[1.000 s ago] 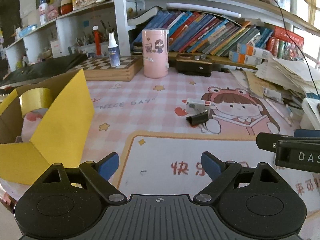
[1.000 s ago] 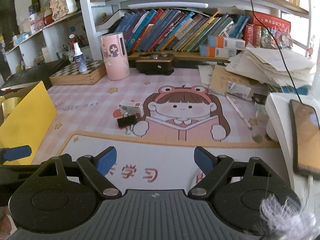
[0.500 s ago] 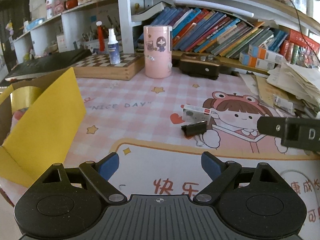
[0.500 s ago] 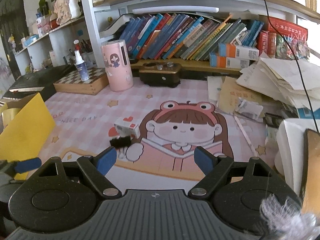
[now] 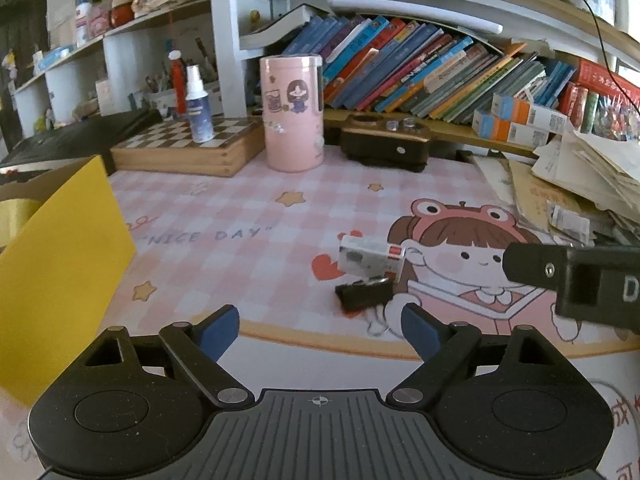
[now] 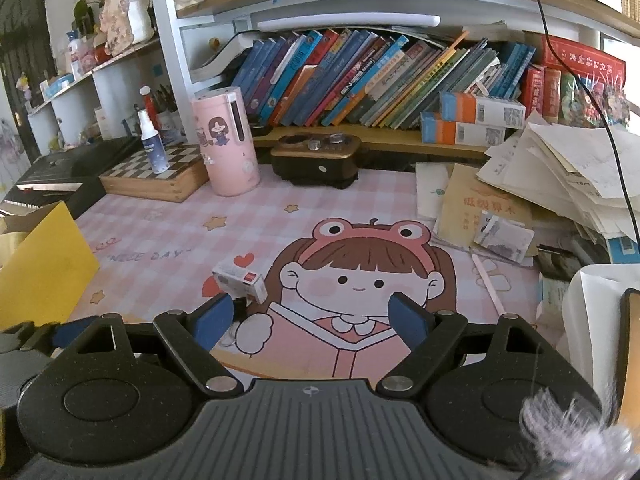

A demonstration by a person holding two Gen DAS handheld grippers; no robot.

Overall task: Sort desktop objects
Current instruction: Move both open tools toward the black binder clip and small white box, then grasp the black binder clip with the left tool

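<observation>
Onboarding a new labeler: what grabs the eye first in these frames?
The pink desk mat with its big frog-hat cartoon girl fills the middle. On it, a small white box lies beside a black binder clip, just ahead of the left gripper, whose jaws are closing on nothing. A tall pink cylinder stands behind, before leaning books.

glossy printed desk mat [image 5: 248, 216]

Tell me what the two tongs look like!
Both tongs, left and right, are black plastic with blue pads at the tips, round discs, silver screws and a ribbed grey base. White letters mark the right one's side.
</observation>
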